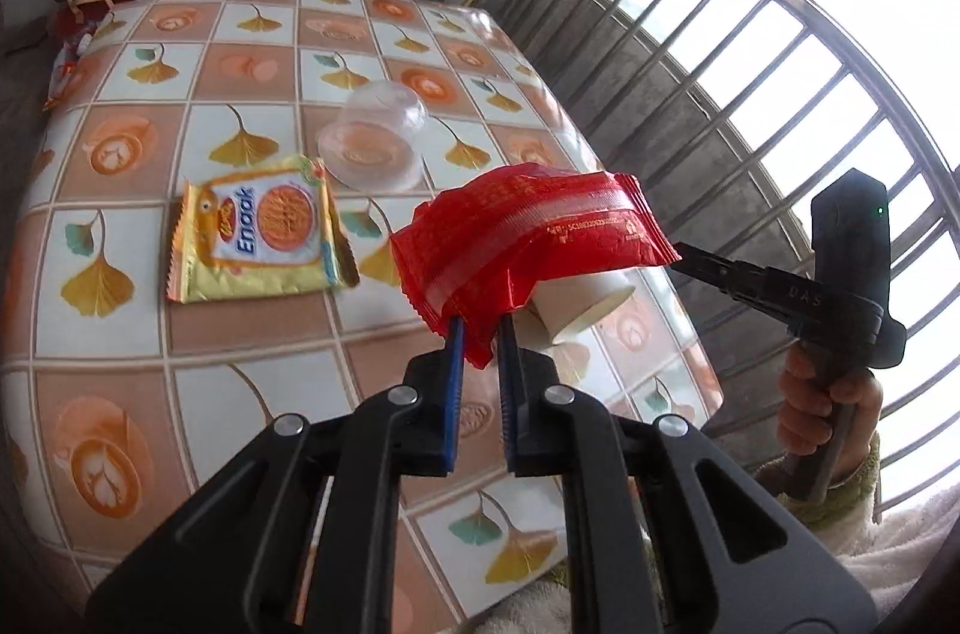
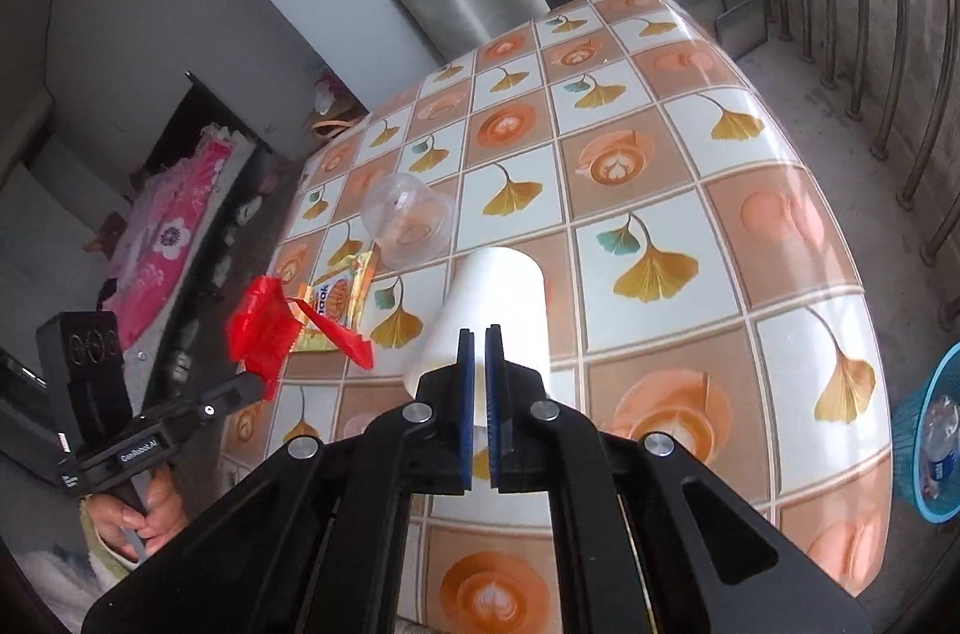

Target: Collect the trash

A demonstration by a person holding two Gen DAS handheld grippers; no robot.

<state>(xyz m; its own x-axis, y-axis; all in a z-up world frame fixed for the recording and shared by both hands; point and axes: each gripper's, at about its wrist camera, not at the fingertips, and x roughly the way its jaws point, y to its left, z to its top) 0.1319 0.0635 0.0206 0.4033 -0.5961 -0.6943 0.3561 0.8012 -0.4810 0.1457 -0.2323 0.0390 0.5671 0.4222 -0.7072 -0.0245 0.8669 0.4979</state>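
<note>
Fingers (image 1: pixel 455 334) of left gripper (image 1: pixel 478 334) pinch red wrapper (image 1: pixel 528 226) above table (image 1: pixel 180 334); right gripper (image 2: pixel 478 340) nips paper cup (image 2: pixel 498 292) wall. Both look light, crushable; grip edges gently. Bin (image 2: pixel 927 430) sits beside table.

The red wrapper (image 1: pixel 528 238) hides most of the white paper cup (image 1: pixel 585 307). The blue basket (image 2: pixel 927 430) is cut off by the edge.
</note>
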